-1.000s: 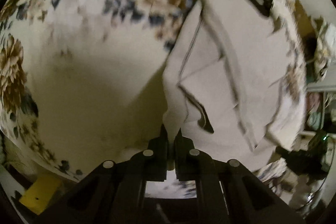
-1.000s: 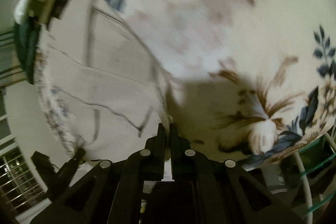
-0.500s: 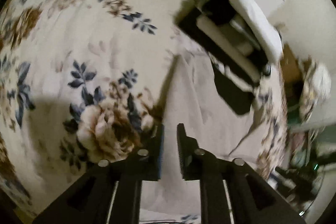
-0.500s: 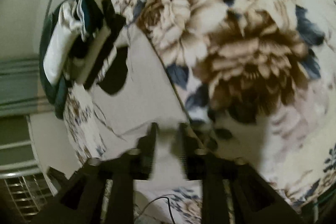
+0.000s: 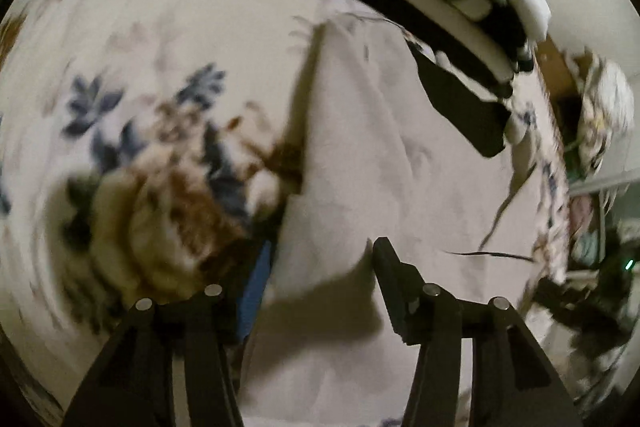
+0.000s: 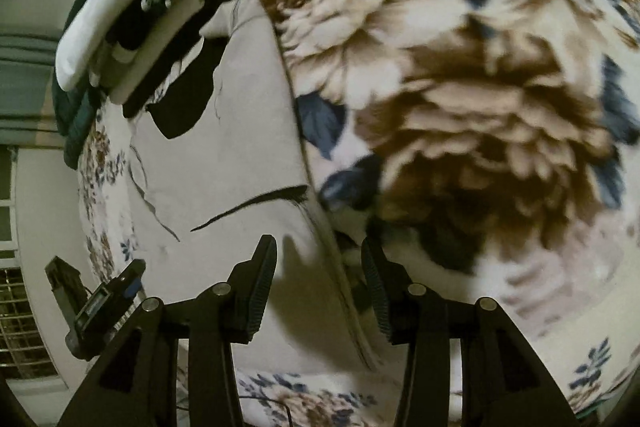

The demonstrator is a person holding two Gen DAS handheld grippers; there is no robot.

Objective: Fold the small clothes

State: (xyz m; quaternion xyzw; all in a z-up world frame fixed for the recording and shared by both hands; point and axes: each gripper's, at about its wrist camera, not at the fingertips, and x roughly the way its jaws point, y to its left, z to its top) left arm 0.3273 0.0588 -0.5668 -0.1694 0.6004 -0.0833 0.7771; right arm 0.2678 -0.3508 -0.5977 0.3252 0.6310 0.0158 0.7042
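Garment [image 5: 392, 167], unlabelled, lies flat under both wide-spread hand-held grippers.

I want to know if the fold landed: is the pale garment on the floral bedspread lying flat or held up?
Lying flat: the pale garment rests on the bedspread, and both open grippers hold nothing.

The pale garment [image 5: 400, 163] is soft, matt cloth; the floral bedspread [image 6: 460, 75] looks plush; the tongs' fingers [image 6: 374, 287] are ribbed matt black plastic.
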